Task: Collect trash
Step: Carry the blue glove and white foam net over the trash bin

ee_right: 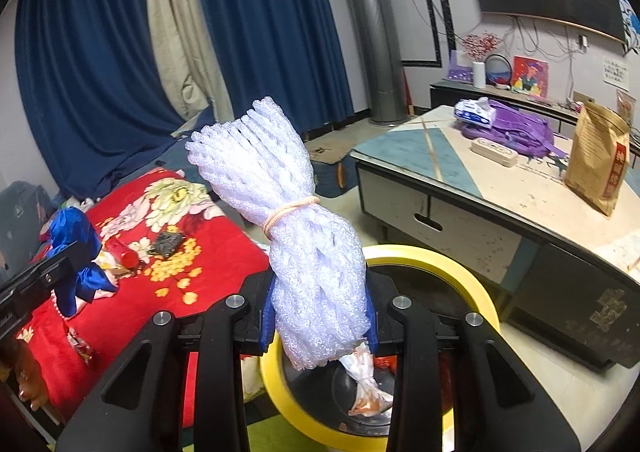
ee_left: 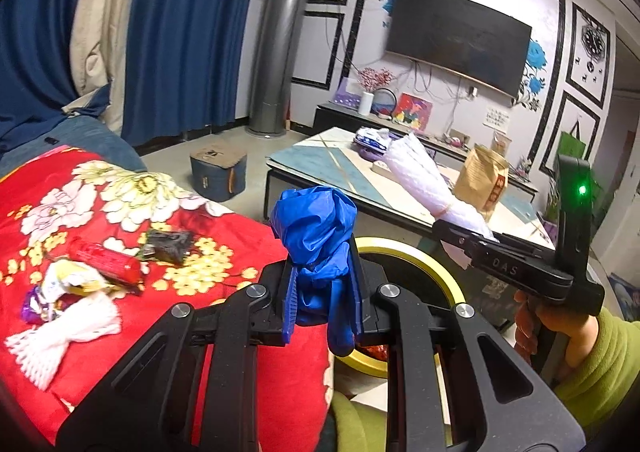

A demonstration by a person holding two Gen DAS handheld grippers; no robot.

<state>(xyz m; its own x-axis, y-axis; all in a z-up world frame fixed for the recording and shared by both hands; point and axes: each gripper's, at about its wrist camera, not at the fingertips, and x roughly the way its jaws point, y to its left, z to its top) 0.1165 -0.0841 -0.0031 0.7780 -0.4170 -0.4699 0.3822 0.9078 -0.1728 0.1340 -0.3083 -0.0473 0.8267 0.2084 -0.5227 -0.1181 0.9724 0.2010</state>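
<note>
My left gripper [ee_left: 322,292] is shut on a crumpled blue plastic bag [ee_left: 316,228] that sticks up above the fingers. The right gripper [ee_right: 320,312] is shut on a white foam net bundle [ee_right: 288,203] tied with a pale rubber band. Both hang over a yellow-rimmed trash bin [ee_right: 432,264], which holds a crumpled wrapper [ee_right: 366,388]. In the left wrist view the right gripper [ee_left: 460,230] with its foam bundle [ee_left: 424,175] shows to the right. On the red floral blanket [ee_left: 224,219] lie a red sausage-shaped packet [ee_left: 104,260], a dark wrapper [ee_left: 168,246], a yellow-white wrapper [ee_left: 74,280] and another white foam net [ee_left: 60,336].
A coffee table [ee_right: 460,179] stands to the right with a brown paper bag [ee_right: 600,155], a purple bag [ee_right: 516,127] and a power strip [ee_right: 494,151]. Blue curtains [ee_right: 272,31], a silver tower unit [ee_right: 374,35] and a small blue stool [ee_left: 218,171] lie beyond. A person's hand in a green sleeve [ee_left: 592,364] holds the right gripper.
</note>
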